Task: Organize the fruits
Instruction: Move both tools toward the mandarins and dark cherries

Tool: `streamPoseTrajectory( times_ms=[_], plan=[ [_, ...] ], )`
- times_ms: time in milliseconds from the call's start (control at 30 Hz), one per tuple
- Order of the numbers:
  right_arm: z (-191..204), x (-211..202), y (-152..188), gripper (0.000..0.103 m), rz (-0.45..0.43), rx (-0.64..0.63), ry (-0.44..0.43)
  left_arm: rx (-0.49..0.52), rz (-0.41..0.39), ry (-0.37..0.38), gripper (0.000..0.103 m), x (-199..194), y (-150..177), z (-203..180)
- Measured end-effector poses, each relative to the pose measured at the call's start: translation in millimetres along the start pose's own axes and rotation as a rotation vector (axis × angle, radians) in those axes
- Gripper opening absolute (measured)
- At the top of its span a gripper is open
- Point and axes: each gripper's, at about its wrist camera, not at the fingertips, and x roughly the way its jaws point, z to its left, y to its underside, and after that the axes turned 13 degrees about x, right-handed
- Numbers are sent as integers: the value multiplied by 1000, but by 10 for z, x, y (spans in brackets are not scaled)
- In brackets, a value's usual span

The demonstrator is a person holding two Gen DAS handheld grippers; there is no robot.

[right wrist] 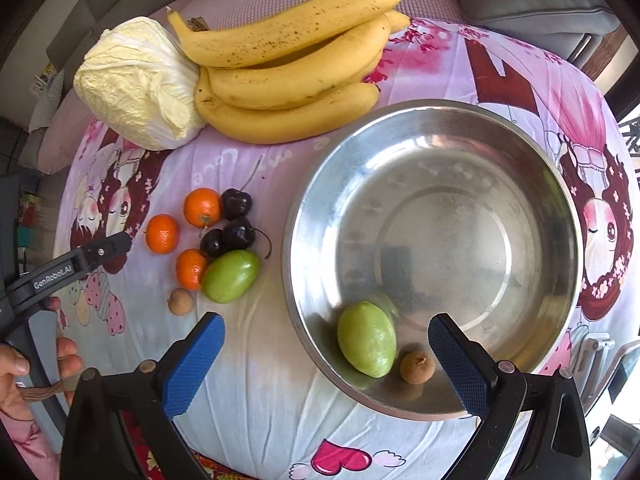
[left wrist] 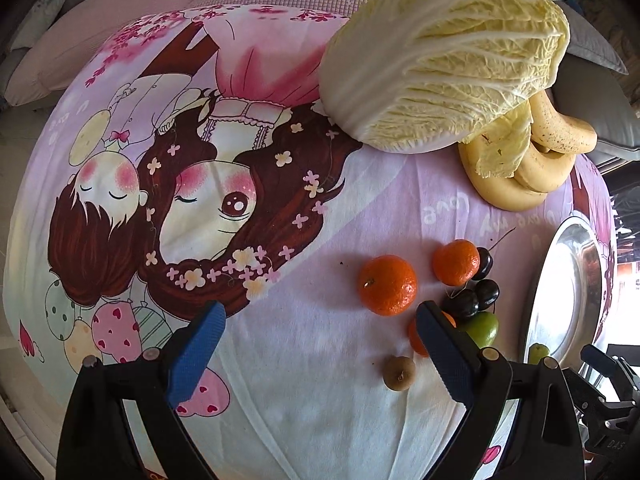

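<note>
A steel bowl (right wrist: 528, 208) holds a green fruit (right wrist: 367, 339) and a brown longan (right wrist: 417, 367). My right gripper (right wrist: 326, 350) is open and empty above the bowl's near rim. Left of the bowl lie three oranges (right wrist: 202, 207), dark cherries (right wrist: 236, 203), a green fruit (right wrist: 231, 276) and a longan (right wrist: 181, 301). My left gripper (left wrist: 320, 338) is open and empty, just left of that cluster: oranges (left wrist: 387, 285), cherries (left wrist: 461, 303), green fruit (left wrist: 482, 328), longan (left wrist: 399, 373). The bowl's rim (left wrist: 540, 292) shows at the right in the left wrist view.
A bunch of bananas (right wrist: 288, 76) and a napa cabbage (right wrist: 136, 84) lie at the back; both show in the left wrist view too, cabbage (left wrist: 444, 56), bananas (left wrist: 532, 168). A cartoon-print cloth (left wrist: 280, 360) covers the round table. Cushions lie behind.
</note>
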Motion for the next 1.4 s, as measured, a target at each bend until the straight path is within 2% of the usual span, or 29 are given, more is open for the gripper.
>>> streamPoseTrajectory(
  times_ms=[133, 400, 567, 733, 900, 1067, 1200, 1400],
  plan=[
    [123, -11, -123, 103, -20, 28, -83, 16, 2, 50, 96, -72, -102, 106],
    [497, -15, -329, 103, -61, -37, -138, 37, -63, 64, 96, -268, -344, 299],
    [696, 70, -385, 103, -88, -105, -88, 38, -71, 76, 96, -210, -508, 307],
    [775, 165, -401, 103, -61, -141, -76, 30, -44, 75, 96, -118, -547, 288],
    [814, 250, -424, 103, -30, -159, -119, 42, -45, 47, 96, 8, -529, 215],
    [866, 326, -456, 103, -50, -190, -94, 58, -48, 30, 96, 138, -570, 208],
    [860, 357, -504, 103, -68, -188, -94, 34, -25, 94, 96, 320, -614, 236],
    [781, 434, -612, 103, -47, -142, -116, 52, -36, 127, 96, 416, -656, 194]
  ],
)
